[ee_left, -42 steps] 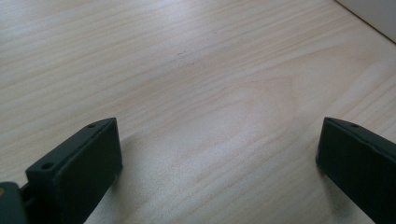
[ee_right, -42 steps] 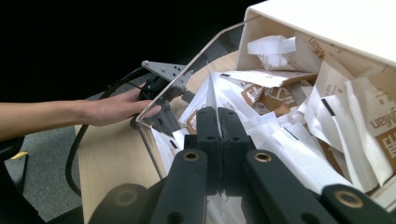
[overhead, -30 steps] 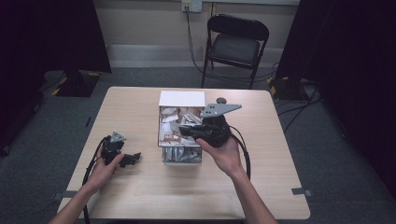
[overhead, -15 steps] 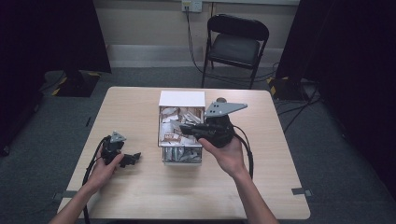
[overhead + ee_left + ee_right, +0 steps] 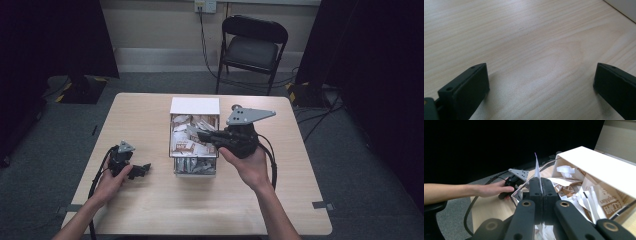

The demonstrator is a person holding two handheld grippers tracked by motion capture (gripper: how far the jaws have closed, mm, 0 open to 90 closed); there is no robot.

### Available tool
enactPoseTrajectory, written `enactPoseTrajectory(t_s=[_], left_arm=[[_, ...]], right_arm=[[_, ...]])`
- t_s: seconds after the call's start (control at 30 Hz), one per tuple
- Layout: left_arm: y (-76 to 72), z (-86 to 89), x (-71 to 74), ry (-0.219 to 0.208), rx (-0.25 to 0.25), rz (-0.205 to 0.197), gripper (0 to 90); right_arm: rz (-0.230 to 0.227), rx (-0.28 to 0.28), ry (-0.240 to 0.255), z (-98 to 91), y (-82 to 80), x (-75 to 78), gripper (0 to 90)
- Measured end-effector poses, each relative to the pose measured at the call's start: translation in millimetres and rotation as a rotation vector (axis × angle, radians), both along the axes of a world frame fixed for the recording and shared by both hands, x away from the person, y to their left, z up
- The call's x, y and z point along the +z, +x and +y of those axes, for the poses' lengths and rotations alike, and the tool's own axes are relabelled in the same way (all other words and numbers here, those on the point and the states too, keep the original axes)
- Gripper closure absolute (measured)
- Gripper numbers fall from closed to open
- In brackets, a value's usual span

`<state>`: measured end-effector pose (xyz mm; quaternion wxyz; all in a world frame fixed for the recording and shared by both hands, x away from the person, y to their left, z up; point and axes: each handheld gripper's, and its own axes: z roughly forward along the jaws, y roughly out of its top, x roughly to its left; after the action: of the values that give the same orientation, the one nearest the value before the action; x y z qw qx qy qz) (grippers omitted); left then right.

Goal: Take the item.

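A clear box (image 5: 174, 150) with a white lid (image 5: 195, 105) stands mid-table, full of white and brown paper packets (image 5: 186, 146). My right gripper (image 5: 204, 135) hovers over the box, pointing left, under its grey plate. In the right gripper view its jaws (image 5: 540, 180) are pressed together on a thin white packet (image 5: 537, 168) that stands edge-on above the tips, with the box's packets (image 5: 584, 195) below and to the right. My left gripper (image 5: 142, 169) rests on the table left of the box; its jaws (image 5: 540, 75) are wide apart over bare wood.
The wooden table (image 5: 150, 210) has free room in front and at both sides of the box. A black folding chair (image 5: 252, 47) stands behind the table. Cables trail from both grippers. Dark curtains hang at left and right.
My right gripper has risen a little and drifted right above the box, still clamped on the packet. The left gripper has stayed where it was.
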<state>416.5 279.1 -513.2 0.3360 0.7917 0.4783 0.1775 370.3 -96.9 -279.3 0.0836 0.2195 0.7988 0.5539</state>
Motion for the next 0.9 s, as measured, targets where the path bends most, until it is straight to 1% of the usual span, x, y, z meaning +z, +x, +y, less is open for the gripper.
enactPoseTrajectory(t_s=[0.1,0.13,0.5,0.63,0.7,0.9], left_arm=[[-0.1,-0.3,-0.2,-0.005,0.003,0.000,0.0],[0.0,0.3,0.1,0.003,-0.004,0.002,0.0],[0.0,0.1,0.1,0.001,-0.002,0.002,0.0],[0.0,0.0,0.0,0.000,0.000,0.000,0.0],[0.0,0.0,0.0,0.000,0.000,0.000,0.0],[0.0,-0.1,0.0,-0.001,0.000,0.000,0.0]], right_arm=[[-0.002,-0.008,0.004,-3.9,-0.4,1.8,89.1],[-0.003,-0.010,0.007,-5.4,-0.1,2.3,89.1],[-0.020,-0.047,0.033,-23.7,-1.7,11.1,89.1],[-0.023,-0.065,0.027,-27.6,-1.7,10.8,89.1],[-0.019,-0.066,0.028,-29.3,-1.1,10.2,89.1],[-0.022,-0.098,0.034,-38.9,-0.7,11.1,89.1]])
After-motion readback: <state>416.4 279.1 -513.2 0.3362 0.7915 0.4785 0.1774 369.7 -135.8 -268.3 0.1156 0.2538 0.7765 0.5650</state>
